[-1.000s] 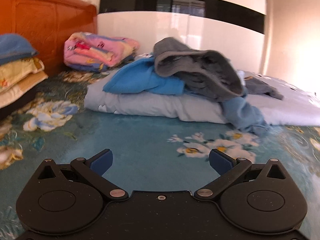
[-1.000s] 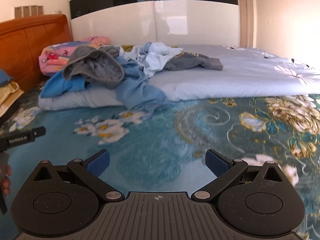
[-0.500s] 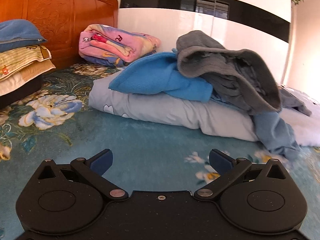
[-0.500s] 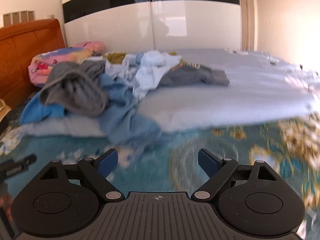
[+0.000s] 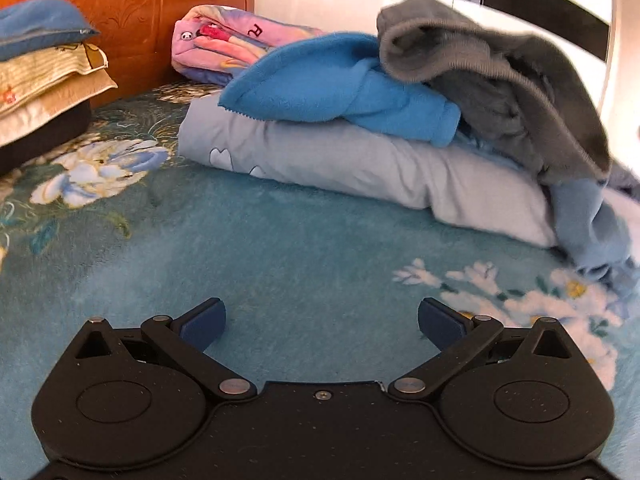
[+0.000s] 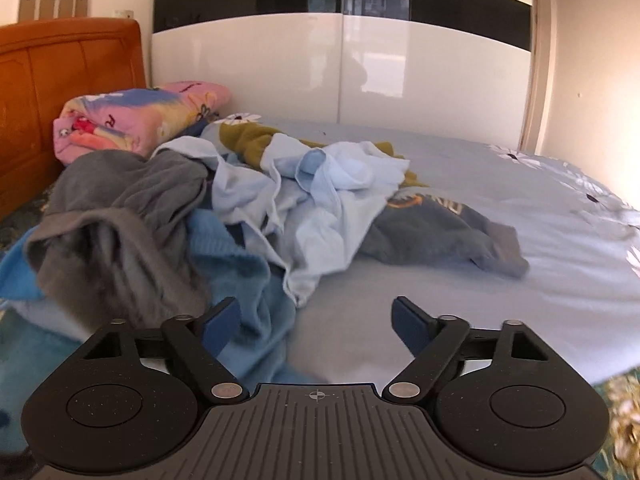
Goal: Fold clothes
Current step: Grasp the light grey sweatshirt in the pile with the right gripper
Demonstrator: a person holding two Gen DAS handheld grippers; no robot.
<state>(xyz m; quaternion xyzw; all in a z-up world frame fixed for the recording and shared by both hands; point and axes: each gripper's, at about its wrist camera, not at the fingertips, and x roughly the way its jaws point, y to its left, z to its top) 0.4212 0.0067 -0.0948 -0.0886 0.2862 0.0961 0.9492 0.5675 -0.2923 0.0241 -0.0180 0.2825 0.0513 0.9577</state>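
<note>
- Clothes (image 6: pixel 280 200) lie in a loose heap on the bed (image 6: pixel 520 240), near the orange headboard (image 6: pixel 68 92); none of what shows in the heap looks folded yet.
- A grey fleece garment (image 5: pixel 500 80) tops the heap, draped over a bright blue fleece (image 5: pixel 340 88); both rest on a folded pale grey quilt (image 5: pixel 340 160), probably just dumped there to be sorted.
- Further along, a pale blue shirt (image 6: pixel 328 208) sprawls over an olive garment (image 6: pixel 248 140) and a dark grey sweatshirt with orange print (image 6: pixel 440 232).
- The left claw (image 5: pixel 320 322) is released, nothing between its blue pads, and hovers over the teal floral blanket (image 5: pixel 280 248) short of the quilt.
- The right claw (image 6: pixel 316 322) has just been closing but is not gripping: its jaws stand apart over the pale quilt with no cloth between them (a blue knit (image 6: pixel 256 304) lies just beside its left pad).
- No baskets or boxes show; a rolled pink cartoon blanket (image 5: pixel 224 52) and stacked pillows (image 5: pixel 44 80) sit by the headboard.
</note>
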